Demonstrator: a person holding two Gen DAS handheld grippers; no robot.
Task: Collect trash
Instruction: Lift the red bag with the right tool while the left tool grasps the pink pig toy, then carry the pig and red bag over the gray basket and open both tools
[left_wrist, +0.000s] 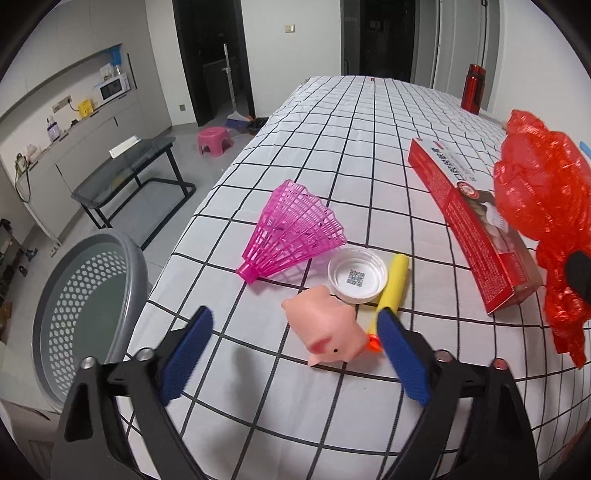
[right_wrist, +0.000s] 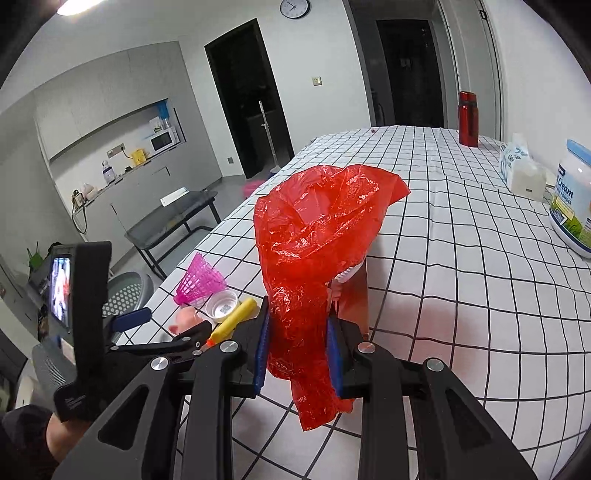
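My right gripper is shut on a crumpled red plastic bag and holds it above the checked tablecloth. The bag also shows at the right of the left wrist view. My left gripper is open, with a pink rubber pig lying between its fingers on the table. Beyond the pig lie a clear plastic lid, a yellow tube, a pink plastic shuttlecock and a red carton. A grey perforated basket stands on the floor beside the table's left edge.
A red flask, a tissue pack and a cream jar stand at the table's far right. A glass side table and a pink stool stand on the floor to the left.
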